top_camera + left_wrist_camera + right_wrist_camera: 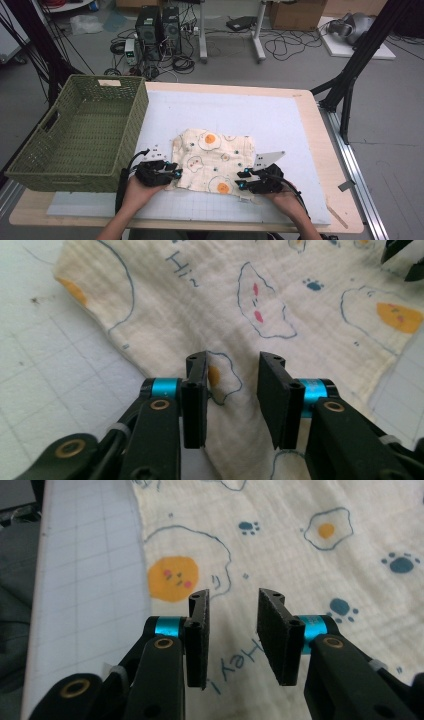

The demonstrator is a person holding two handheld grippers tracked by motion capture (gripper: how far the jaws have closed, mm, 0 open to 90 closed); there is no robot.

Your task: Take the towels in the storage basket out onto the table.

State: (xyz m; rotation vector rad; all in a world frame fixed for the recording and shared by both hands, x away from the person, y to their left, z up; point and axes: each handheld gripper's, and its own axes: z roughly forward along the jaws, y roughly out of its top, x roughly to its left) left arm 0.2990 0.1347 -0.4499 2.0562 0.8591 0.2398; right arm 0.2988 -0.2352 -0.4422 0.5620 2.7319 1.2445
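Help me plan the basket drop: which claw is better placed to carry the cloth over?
Left, probably. The left claw sits open at the egg-print cloth's near corner beside the green basket; the right claw is open at the far side.

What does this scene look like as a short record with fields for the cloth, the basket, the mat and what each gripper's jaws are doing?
cloth: cream cloth printed with fried eggs and paw prints, lying spread on the mat
basket: green woven basket at the table's left, nothing visible inside
mat: white gridded mat on the wooden table
left gripper: jaws parted over the cloth's near left edge, nothing pinched
right gripper: jaws parted over the cloth's near right edge, nothing pinched
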